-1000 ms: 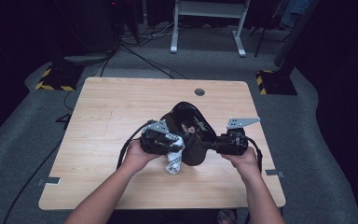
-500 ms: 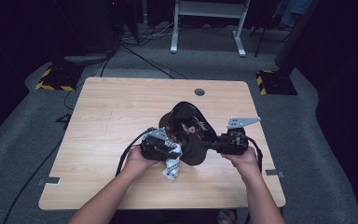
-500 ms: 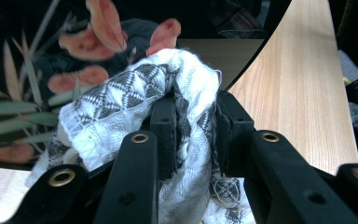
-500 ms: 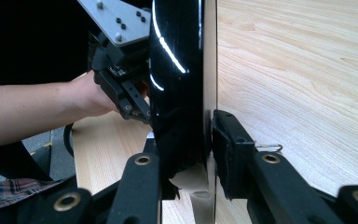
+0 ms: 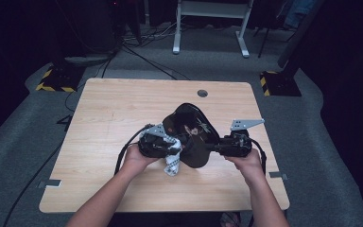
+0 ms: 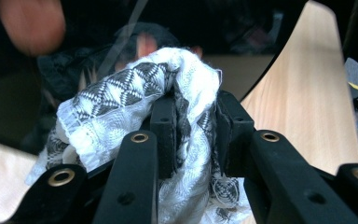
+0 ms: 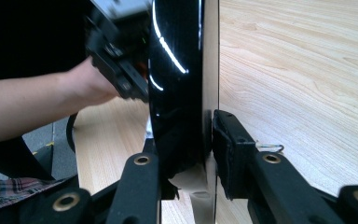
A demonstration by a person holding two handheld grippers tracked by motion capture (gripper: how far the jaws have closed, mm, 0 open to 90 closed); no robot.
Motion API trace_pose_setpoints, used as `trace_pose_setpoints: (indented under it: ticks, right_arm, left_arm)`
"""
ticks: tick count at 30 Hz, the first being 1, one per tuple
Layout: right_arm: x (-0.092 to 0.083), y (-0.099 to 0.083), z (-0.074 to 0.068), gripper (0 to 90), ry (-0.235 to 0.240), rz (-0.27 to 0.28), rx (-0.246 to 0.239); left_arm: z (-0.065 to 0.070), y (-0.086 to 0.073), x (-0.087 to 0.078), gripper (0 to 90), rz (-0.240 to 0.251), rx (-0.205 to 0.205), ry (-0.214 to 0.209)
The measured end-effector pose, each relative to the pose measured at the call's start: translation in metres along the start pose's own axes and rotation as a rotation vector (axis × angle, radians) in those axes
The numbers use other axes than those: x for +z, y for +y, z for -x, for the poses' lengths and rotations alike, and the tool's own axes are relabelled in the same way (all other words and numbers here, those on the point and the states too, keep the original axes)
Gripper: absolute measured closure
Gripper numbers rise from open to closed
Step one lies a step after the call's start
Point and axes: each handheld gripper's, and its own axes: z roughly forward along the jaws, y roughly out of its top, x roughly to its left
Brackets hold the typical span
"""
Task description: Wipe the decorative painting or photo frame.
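Looks like a recording lab or test studio rather than a home. Bare light-wood counter (image 5: 104,118) with a cable port (image 5: 202,93), set on grey carpet (image 5: 23,137) in a darkened room. Black cables (image 5: 142,49) trailing over the floor, yellow-and-black hazard-striped stand bases (image 5: 52,85) to either side, white metal frame legs (image 5: 208,28) behind.

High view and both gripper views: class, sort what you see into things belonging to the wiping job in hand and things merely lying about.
In the job:
- glossy black ukulele-shaped instrument
- white cloth with black diamond pattern
- left gripper, shut on the cloth
- right gripper, clamping the instrument's edge

Lying about:
- light wooden table
- white metal stand on the floor
- yellow-and-black striped floor block
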Motion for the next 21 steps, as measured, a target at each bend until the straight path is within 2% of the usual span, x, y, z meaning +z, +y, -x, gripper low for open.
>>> trace_pose_setpoints:
  ticks: [4, 7, 10, 12, 15, 17, 21]
  right_arm:
    - [0.000, 0.000, 0.000, 71.9, 0.000, 0.001, 0.000]
    - [0.000, 0.000, 0.001, 71.9, 0.004, 0.003, 0.003]
    - [-0.001, -0.001, 0.001, 71.9, 0.006, 0.003, 0.002]
    - [-0.001, -0.001, 0.001, 71.9, 0.007, 0.005, 0.003]
    - [-0.001, -0.001, 0.001, 71.9, 0.007, 0.005, 0.003]
    - [-0.001, -0.001, 0.002, 71.9, 0.007, 0.006, 0.003]
    - [-0.001, -0.001, 0.001, 71.2, 0.009, 0.005, 0.004]
  left_arm:
    - [-0.003, -0.007, 0.005, 72.2, -0.017, -0.028, -0.009]
    - [0.000, -0.002, 0.003, 72.0, -0.038, -0.005, 0.016]
    - [0.001, 0.007, -0.006, 71.9, -0.011, 0.003, 0.025]
    - [-0.001, 0.016, -0.018, 71.9, 0.012, 0.013, 0.047]
    - [-0.006, 0.018, -0.026, 72.0, 0.036, -0.004, 0.050]
    - [-0.007, 0.014, -0.024, 72.1, 0.033, -0.010, 0.052]
    - [-0.009, 0.002, -0.009, 72.2, -0.013, -0.027, 0.050]
